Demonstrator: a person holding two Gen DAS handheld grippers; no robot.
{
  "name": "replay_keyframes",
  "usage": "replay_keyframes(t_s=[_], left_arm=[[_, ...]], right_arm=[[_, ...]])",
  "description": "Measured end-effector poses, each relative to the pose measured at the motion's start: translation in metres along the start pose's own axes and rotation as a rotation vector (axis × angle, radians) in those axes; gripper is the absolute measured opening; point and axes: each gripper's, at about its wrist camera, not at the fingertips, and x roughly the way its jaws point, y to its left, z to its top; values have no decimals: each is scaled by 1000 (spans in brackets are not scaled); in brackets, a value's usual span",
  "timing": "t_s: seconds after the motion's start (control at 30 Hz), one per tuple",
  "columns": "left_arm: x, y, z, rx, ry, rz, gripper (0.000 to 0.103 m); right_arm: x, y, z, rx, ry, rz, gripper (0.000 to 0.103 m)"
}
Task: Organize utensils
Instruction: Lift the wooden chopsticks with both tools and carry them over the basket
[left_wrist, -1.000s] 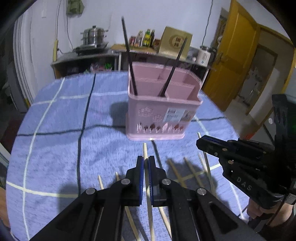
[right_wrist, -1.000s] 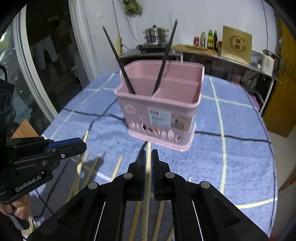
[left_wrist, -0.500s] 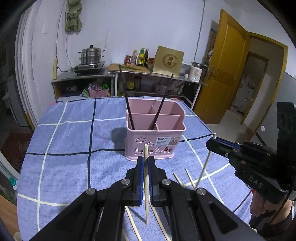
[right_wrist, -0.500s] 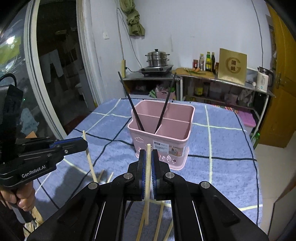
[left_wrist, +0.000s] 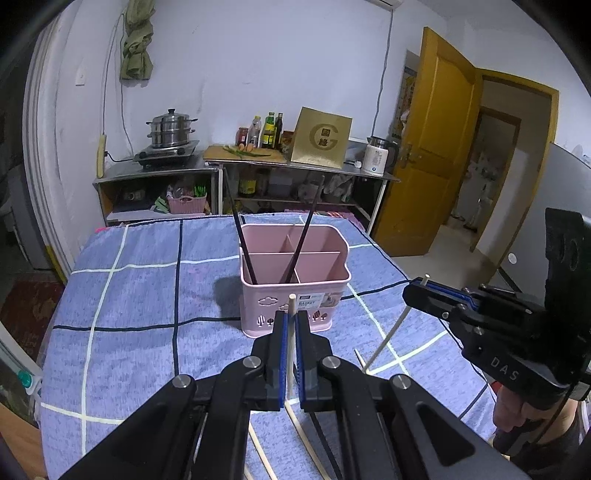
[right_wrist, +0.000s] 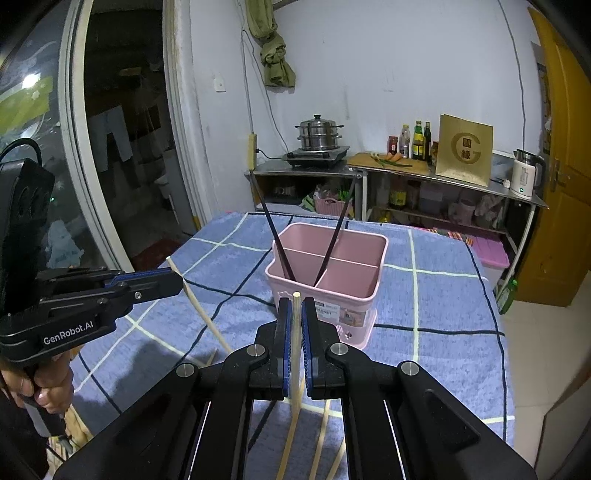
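Note:
A pink utensil basket (left_wrist: 295, 291) with compartments stands mid-table; it also shows in the right wrist view (right_wrist: 327, 280). Two black chopsticks (left_wrist: 243, 243) lean in it. My left gripper (left_wrist: 290, 332) is shut on a wooden chopstick (left_wrist: 290, 332), held upright above the table in front of the basket. My right gripper (right_wrist: 295, 325) is shut on another wooden chopstick (right_wrist: 295, 321), also upright. The right gripper shows in the left wrist view (left_wrist: 417, 295), the left one in the right wrist view (right_wrist: 173, 282).
Several wooden chopsticks (right_wrist: 321, 446) lie on the blue checked tablecloth (left_wrist: 129, 295) near me. Behind the table stand metal shelves with a steamer pot (left_wrist: 170, 127), bottles and a kettle (left_wrist: 376, 158). A yellow door (left_wrist: 436, 147) is at the right.
Both grippers have lifted their chopsticks off the table and risen up and back; the basket now looks smaller and farther below.

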Motion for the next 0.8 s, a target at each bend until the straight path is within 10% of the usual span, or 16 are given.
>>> replay_keyframes(t_s=[0.8], left_arm=[[-18,14,81,0,-90,-19,3]], right_arm=[[-1,-3,59,16,-95,3,5]])
